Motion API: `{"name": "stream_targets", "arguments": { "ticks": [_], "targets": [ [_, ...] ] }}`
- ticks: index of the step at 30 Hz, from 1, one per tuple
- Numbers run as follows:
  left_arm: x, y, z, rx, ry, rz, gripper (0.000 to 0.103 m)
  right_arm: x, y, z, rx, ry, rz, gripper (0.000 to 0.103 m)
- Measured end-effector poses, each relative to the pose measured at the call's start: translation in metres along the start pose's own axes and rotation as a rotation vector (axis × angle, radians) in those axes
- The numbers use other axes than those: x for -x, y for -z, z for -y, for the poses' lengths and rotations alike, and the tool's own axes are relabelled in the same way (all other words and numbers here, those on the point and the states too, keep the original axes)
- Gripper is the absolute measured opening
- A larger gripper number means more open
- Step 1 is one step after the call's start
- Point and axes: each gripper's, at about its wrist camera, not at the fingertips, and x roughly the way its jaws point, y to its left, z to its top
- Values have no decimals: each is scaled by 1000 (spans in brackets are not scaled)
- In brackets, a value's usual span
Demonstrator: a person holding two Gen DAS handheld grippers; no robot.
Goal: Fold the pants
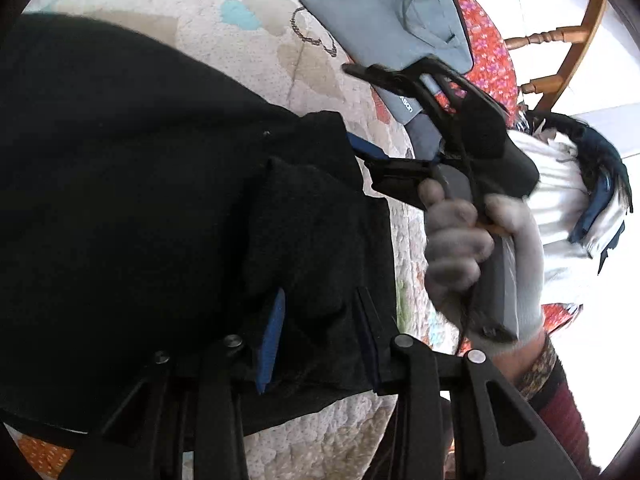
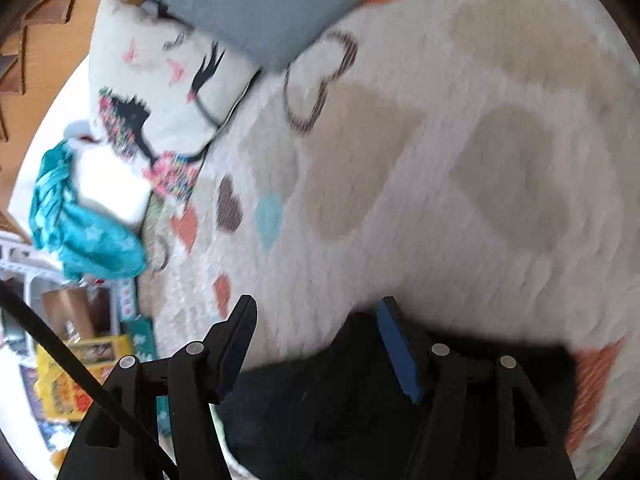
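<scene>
Black pants (image 1: 132,208) lie on a white quilt with heart patterns (image 1: 256,52). My left gripper (image 1: 320,316) has its fingers set apart with a thick fold of the black cloth between them. In the left wrist view my right gripper (image 1: 360,148) is held by a gloved hand (image 1: 472,248) at the far edge of the pants. In the right wrist view my right gripper (image 2: 316,332) is open, and the black pants (image 2: 352,400) lie low between its fingers, not pinched.
A grey padded bag (image 1: 392,16) lies on the quilt beyond the pants. A wooden chair (image 1: 560,36) stands behind it. A white llama cushion (image 2: 160,92), a teal cloth (image 2: 80,224) and boxes (image 2: 72,380) sit at the left in the right wrist view.
</scene>
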Motion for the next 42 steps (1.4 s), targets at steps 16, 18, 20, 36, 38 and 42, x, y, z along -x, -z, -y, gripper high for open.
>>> {"name": "stream_targets", "arguments": {
  "ticks": [16, 18, 20, 36, 38, 42],
  "targets": [
    [184, 18, -72, 198, -4, 496, 44, -15, 42, 11, -17, -134, -81, 63],
    [210, 34, -100, 302, -56, 577, 45, -6, 44, -7, 33, -85, -74, 69],
    [218, 47, -120, 381, -72, 599, 45, -2, 54, -37, 160, -66, -84, 69],
    [159, 67, -102, 353, -243, 485, 73, -171, 181, -226, 705, 358, -603, 96],
    [154, 64, -95, 329, -237, 495, 87, -193, 192, -234, 774, 499, -649, 97],
    [146, 65, -89, 322, -276, 506, 87, -228, 219, -237, 967, 759, -685, 99]
  ]
}}
